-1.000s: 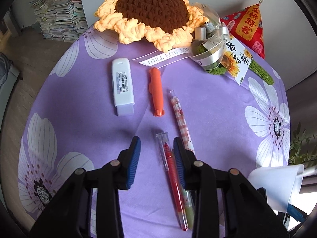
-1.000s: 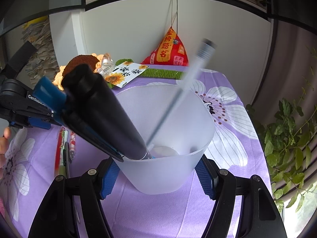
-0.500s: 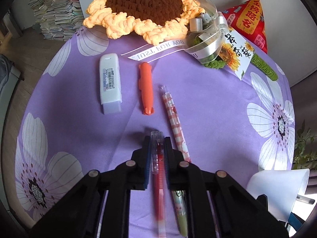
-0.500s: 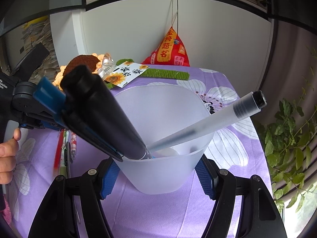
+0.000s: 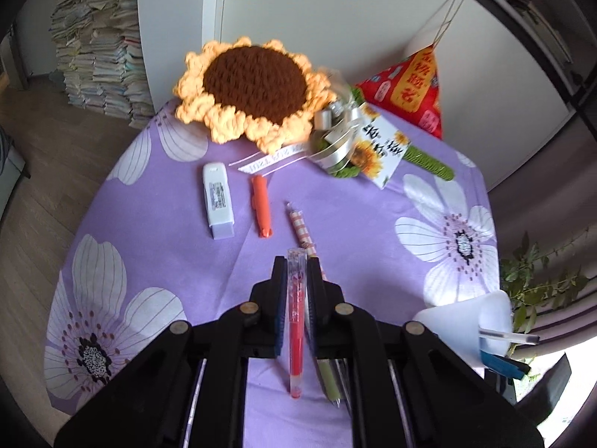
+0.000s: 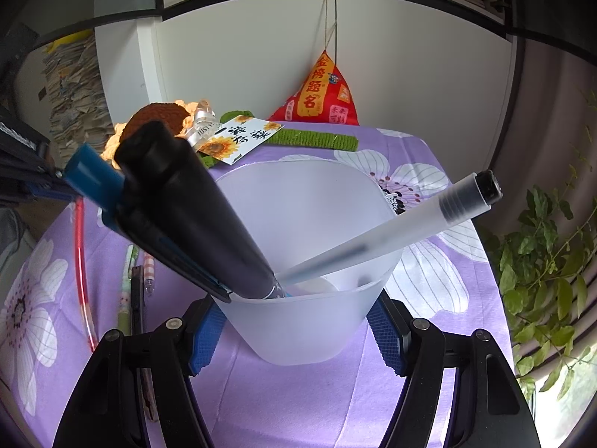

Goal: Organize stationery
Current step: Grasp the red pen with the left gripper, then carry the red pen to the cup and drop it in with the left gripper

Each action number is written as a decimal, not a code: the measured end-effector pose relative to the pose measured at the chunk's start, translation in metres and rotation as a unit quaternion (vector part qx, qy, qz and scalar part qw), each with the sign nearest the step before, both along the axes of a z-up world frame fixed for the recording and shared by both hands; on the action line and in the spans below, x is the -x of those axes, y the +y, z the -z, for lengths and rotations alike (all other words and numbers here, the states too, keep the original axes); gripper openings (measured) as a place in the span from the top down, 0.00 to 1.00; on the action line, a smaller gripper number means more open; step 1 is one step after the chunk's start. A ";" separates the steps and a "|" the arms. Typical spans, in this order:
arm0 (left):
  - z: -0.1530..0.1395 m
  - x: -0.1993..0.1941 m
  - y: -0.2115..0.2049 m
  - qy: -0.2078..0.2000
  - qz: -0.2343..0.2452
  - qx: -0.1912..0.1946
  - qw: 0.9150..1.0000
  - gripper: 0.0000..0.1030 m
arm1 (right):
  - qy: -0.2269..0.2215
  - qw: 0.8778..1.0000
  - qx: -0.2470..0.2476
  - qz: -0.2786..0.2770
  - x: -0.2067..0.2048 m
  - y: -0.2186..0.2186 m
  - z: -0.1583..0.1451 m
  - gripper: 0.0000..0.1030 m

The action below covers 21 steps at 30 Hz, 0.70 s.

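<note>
Purple flowered cloth covers the tabletop (image 5: 156, 246), and it's a small round-ish one, so edges are close on every side.

Left gripper (image 5: 297, 265) has its jaws pinched narrow on the red pen (image 5: 295, 321), and the pen looks clear of the cloth. Right gripper (image 6: 298, 332) has its jaws spread around the frosted cup (image 6: 309, 321) and pressing its sides; in the left wrist view that cup sits down at 4 o'clock, near the tabletop's edge. Already in the cup: a clear pen (image 6: 377, 239) leaning toward 2 o'clock, and a fat black marker (image 6: 190, 216) with a blue one (image 6: 93, 179) leaning toward 10.

What I'd worry about:
- The grip is near the pen's cap end, with the long tail hanging back. A quick swing could pivot it in the jaws or let it slip.
- That marker pair crowds the cup's 10 o'clock side, which I'd guess is where the left hand comes in. Bump it and the cup could tip or spill.
- The leaning clear pen overhangs the rim, so a knock might flip it out.

Open room: the cup's middle and 12 o'clock side are free. The checked pen (image 5: 303, 229), orange cap thing (image 5: 260, 205) and white corrector (image 5: 219, 199) lie at 11 to 12 o'clock, well apart from the path. The green pen (image 5: 330, 379) lies just under the left jaws.
</note>
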<state>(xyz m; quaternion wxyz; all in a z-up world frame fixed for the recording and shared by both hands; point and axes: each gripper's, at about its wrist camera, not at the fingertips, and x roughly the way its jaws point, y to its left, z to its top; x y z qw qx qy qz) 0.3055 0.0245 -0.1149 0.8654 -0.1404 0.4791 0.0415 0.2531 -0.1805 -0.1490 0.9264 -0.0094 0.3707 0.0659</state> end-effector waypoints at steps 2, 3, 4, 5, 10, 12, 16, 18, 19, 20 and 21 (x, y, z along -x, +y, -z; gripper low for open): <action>-0.006 0.004 -0.003 -0.010 0.007 -0.001 1.000 0.92 | 0.000 1.000 0.000 0.000 0.000 0.000 0.000 0.30; -0.010 0.006 -0.007 -0.015 0.012 -0.002 1.000 0.92 | 0.000 1.000 0.000 0.000 0.000 0.000 0.000 0.30; -0.013 0.007 -0.010 -0.019 0.017 -0.002 1.000 0.92 | 0.000 1.000 0.000 0.000 -0.001 0.001 0.000 0.30; -0.016 0.009 -0.012 -0.022 0.022 -0.003 1.000 0.92 | 0.000 1.000 0.001 0.000 0.000 0.000 0.000 0.30; -0.033 0.020 -0.021 -0.046 0.043 -0.009 0.998 0.92 | 0.000 1.000 0.001 0.000 0.000 0.000 0.000 0.30; -0.041 0.023 -0.026 -0.055 0.050 -0.007 0.997 0.92 | 0.000 1.000 0.001 0.000 0.000 0.000 0.000 0.30; -0.055 0.025 -0.035 -0.069 0.066 -0.008 0.995 0.92 | 0.000 1.000 0.001 0.000 0.000 0.001 0.000 0.30; -0.064 0.026 -0.040 -0.080 0.072 -0.011 0.994 0.92 | 0.000 1.000 0.001 0.000 0.000 0.001 0.000 0.30; -0.070 0.026 -0.043 -0.087 0.076 -0.010 0.993 0.92 | 0.000 1.000 0.001 0.000 0.000 0.001 0.000 0.30; -0.074 0.026 -0.046 -0.093 0.080 -0.009 0.992 0.92 | 0.000 1.000 0.001 0.000 0.000 0.000 0.000 0.30; -0.080 0.027 -0.050 -0.098 0.086 -0.009 0.991 0.92 | 0.000 1.000 0.001 0.000 0.000 0.000 0.000 0.30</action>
